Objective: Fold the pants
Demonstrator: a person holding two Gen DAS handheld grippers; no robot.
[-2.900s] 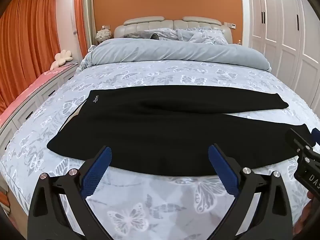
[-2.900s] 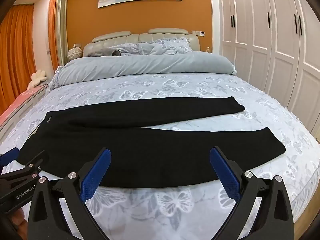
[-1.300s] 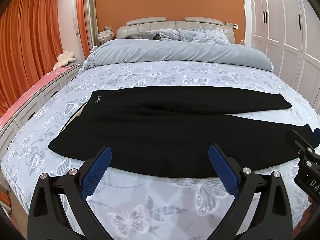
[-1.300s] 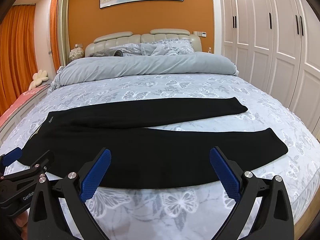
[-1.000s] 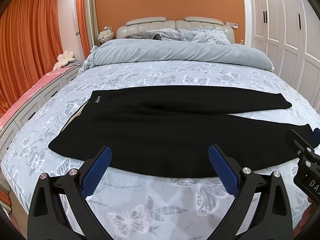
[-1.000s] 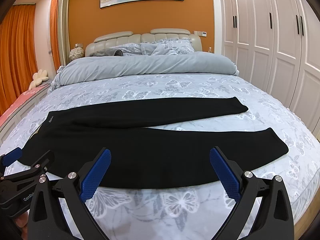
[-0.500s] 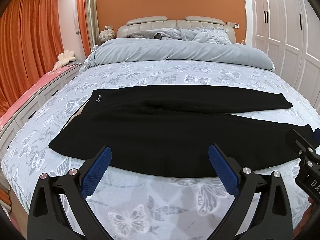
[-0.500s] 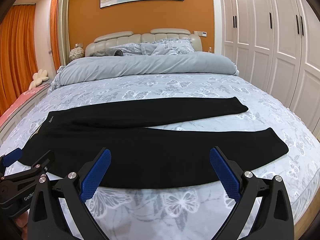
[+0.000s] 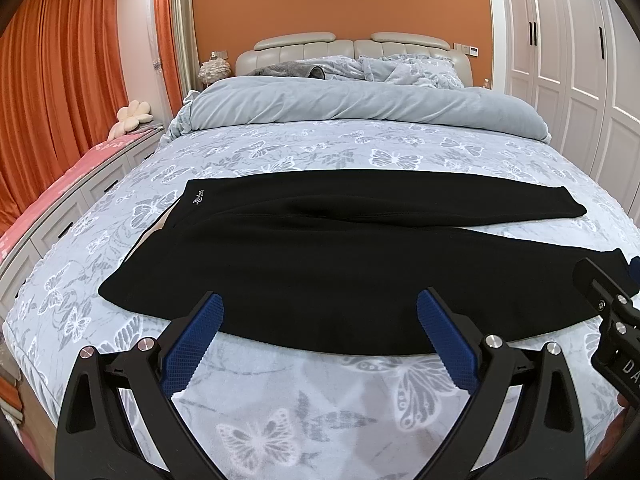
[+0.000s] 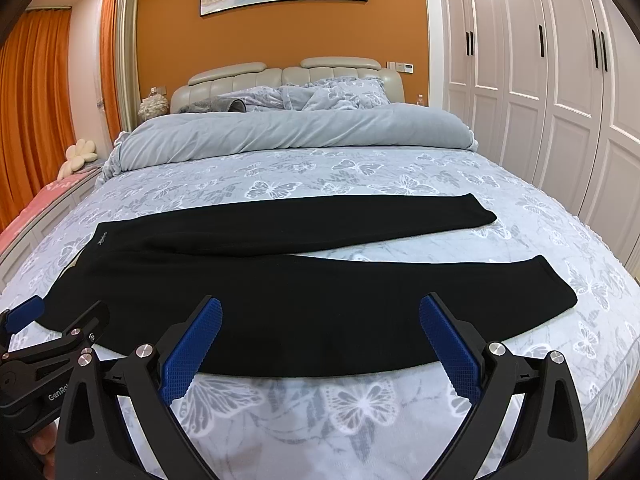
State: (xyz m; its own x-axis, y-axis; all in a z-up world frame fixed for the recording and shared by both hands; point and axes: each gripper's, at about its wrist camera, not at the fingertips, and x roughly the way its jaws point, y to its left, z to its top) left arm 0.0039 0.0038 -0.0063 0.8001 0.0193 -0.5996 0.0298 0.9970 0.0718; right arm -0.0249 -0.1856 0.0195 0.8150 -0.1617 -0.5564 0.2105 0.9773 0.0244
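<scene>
A: Pants [image 9: 340, 264] lie flat mid-frame on the bed [image 9: 280, 152], unfolded. Your left gripper [image 9: 320, 330] and right gripper [image 10: 320, 332] hover released, empty.

B: Probably the lower edge first; you'll pinch and fold upward.

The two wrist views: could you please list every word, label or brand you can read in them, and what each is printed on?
"GenRo", cut off: on the left hand-held gripper, seen in the right wrist view.
"DA", cut off: on the right hand-held gripper, seen in the left wrist view.
Small white logo near the waistband of the black pants: too small to read.
</scene>
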